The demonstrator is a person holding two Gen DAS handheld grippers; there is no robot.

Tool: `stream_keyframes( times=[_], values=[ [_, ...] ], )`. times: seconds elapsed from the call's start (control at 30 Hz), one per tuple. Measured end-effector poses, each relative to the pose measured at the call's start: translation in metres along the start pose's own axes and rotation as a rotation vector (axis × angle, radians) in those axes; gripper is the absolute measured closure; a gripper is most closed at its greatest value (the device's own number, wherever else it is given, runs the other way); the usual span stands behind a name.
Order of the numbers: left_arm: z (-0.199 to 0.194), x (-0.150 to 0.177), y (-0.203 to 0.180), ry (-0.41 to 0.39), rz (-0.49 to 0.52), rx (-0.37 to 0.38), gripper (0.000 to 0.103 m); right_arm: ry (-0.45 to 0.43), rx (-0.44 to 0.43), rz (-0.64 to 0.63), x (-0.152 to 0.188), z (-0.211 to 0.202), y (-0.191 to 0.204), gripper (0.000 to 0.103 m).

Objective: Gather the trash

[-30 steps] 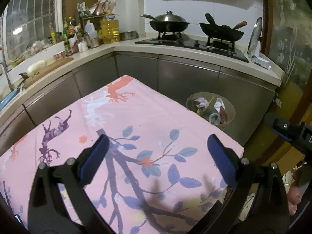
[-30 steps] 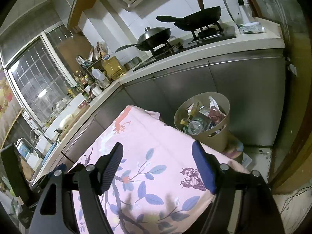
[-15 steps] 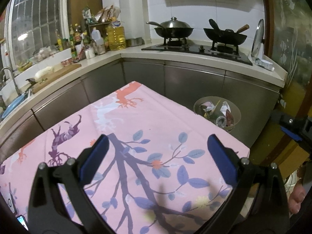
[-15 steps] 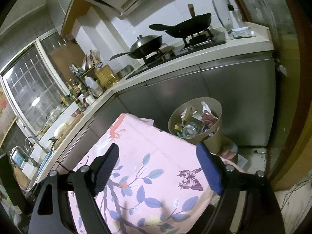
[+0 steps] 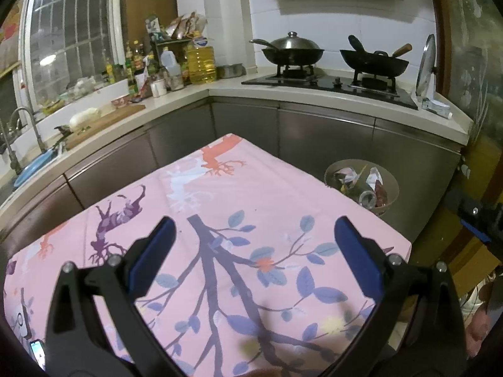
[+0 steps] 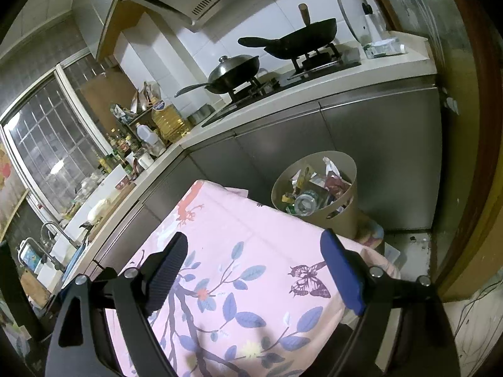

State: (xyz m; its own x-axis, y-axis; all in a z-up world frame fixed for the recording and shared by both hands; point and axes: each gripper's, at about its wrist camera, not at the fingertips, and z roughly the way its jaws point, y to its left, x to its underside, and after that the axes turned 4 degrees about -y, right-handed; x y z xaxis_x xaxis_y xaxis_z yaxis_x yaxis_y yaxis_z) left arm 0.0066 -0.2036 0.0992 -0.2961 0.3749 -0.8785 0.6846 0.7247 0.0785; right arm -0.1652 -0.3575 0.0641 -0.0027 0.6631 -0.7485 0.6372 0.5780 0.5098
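— Where's our trash?
— In the bin (image 6: 339, 216) on the floor beside the worktop (image 5: 267, 194); we see none on the cloth.
— And our fingers?
— Left gripper (image 5: 251, 251) and right gripper (image 6: 254, 260) both spread wide, holding nothing. We should scan slowly before reaching.

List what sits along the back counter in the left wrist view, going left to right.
Faucet → cutting board → yellow oil jug → lidded wok → open black wok → upright glass lid.
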Motion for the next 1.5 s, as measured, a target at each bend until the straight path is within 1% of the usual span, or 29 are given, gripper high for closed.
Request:
stream_keyframes(
  times=[0.17,0.5,0.77,1.17,1.5],
  values=[
    [0.000,-0.001,-0.002,-0.002,0.005,-0.010,0.006,0.016,-0.001,0.007,0.006,0.002,-0.001,0.020],
    [-0.001,-0.003,-0.003,-0.003,0.004,0.000,0.006,0.034,0.005,0.024,0.010,0.006,-0.006,0.020],
    [-0.002,-0.005,-0.009,-0.021,0.029,-0.027,0.006,0.043,0.010,0.033,0.011,0.009,-0.009,0.020],
    [-0.003,-0.003,-0.007,-0.020,0.003,-0.058,0.006,0.046,0.008,0.031,0.012,0.009,-0.008,0.020],
    [-0.003,-0.003,-0.008,-0.019,0.003,-0.057,0.006,0.047,0.009,0.032,0.014,0.009,-0.008,0.020]
  ],
)
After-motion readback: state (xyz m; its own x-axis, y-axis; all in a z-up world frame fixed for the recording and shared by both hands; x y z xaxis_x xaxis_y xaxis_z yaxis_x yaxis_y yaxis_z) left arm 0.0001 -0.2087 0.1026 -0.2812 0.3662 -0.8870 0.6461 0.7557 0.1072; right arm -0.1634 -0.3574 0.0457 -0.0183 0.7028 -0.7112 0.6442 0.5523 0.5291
